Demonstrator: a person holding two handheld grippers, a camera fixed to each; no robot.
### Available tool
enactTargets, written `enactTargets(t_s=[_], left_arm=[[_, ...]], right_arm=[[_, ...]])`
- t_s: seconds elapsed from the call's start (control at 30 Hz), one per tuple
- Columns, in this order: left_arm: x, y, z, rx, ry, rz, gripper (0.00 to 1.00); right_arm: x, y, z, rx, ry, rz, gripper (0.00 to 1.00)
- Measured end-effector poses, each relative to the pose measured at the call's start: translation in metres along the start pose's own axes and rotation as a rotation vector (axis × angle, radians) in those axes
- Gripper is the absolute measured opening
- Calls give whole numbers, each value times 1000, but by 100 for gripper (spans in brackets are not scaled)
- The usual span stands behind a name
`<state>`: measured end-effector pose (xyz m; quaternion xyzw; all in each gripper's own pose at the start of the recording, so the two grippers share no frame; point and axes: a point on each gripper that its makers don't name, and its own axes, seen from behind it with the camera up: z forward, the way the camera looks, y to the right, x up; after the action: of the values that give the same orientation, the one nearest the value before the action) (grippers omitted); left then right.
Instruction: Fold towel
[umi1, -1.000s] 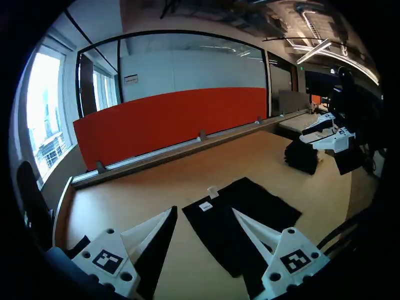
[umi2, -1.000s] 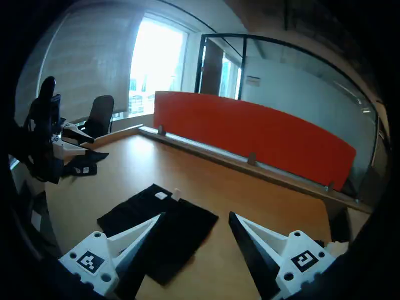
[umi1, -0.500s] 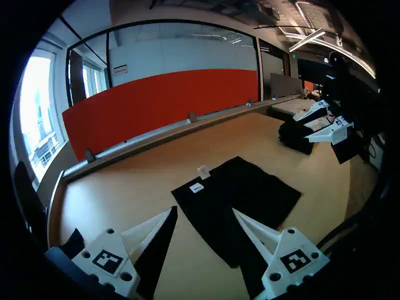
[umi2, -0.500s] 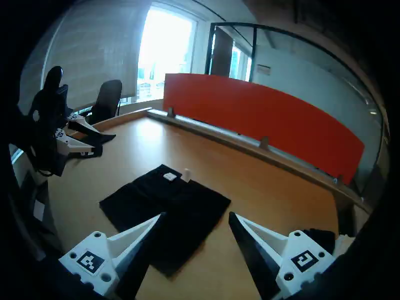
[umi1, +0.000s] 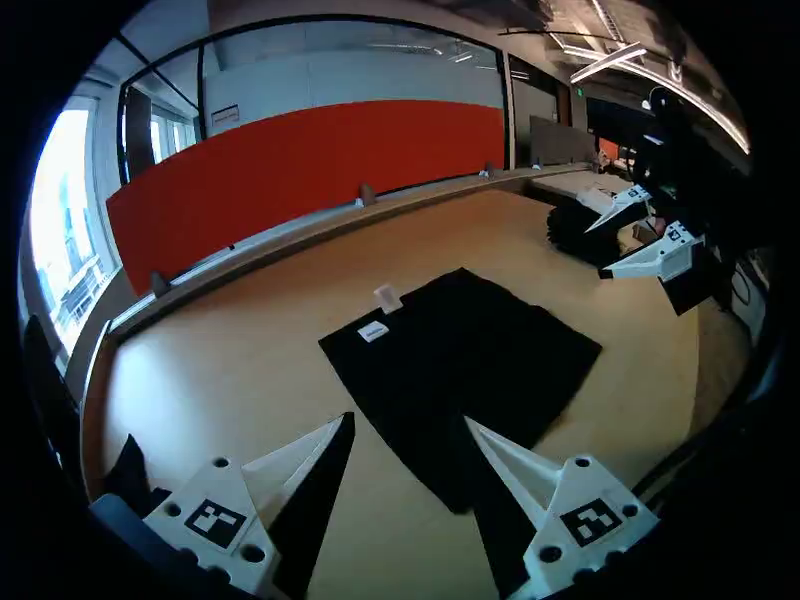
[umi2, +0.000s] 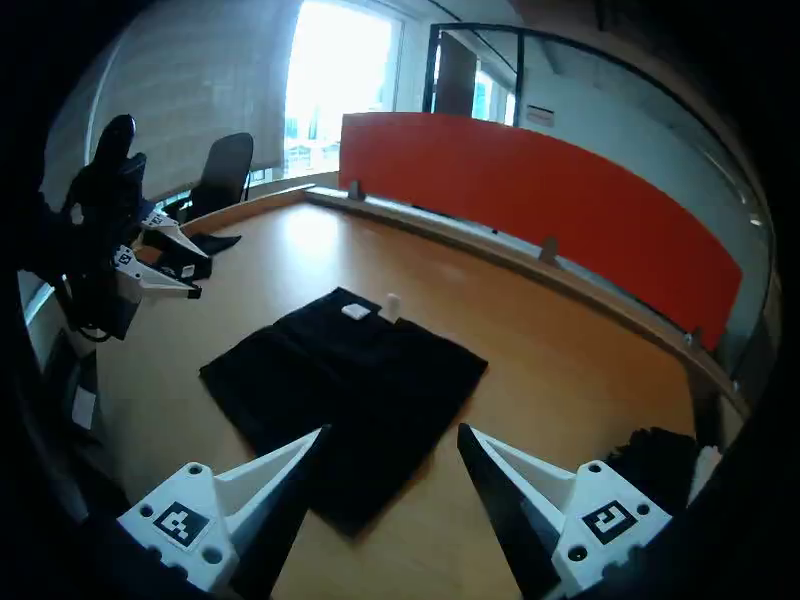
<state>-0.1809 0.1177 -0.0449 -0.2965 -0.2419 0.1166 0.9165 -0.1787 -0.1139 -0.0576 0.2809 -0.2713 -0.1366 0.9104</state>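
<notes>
The flat black cloth towel (umi1: 460, 365) lies spread on the pale wooden worktop (umi1: 230, 360). Its near edge is hidden behind the left tongs (umi1: 405, 420) and the right tongs (umi2: 390, 430), both released and empty. A dark heap (umi2: 655, 460) is cut off and hard to make out.

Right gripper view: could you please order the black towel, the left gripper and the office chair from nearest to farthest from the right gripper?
1. Black towel, flat on the table, straight ahead.
2. Left gripper, at the left, over the table edge.
3. Office chair, far left, by the window.
</notes>
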Motion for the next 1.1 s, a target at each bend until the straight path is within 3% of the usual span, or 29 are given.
enactTargets(t_s=[0.27,0.57,1.1], left_arm=[[-24,14,12,-31,-44,15,69],[-47,18,23,-42,-85,15,69],[-89,39,39,-97,-183,36,69]], right_arm=[[-29,-11,15,21,-52,-9,95],[-52,-21,25,41,-94,-10,95],[-93,-33,39,83,-173,-27,95]])
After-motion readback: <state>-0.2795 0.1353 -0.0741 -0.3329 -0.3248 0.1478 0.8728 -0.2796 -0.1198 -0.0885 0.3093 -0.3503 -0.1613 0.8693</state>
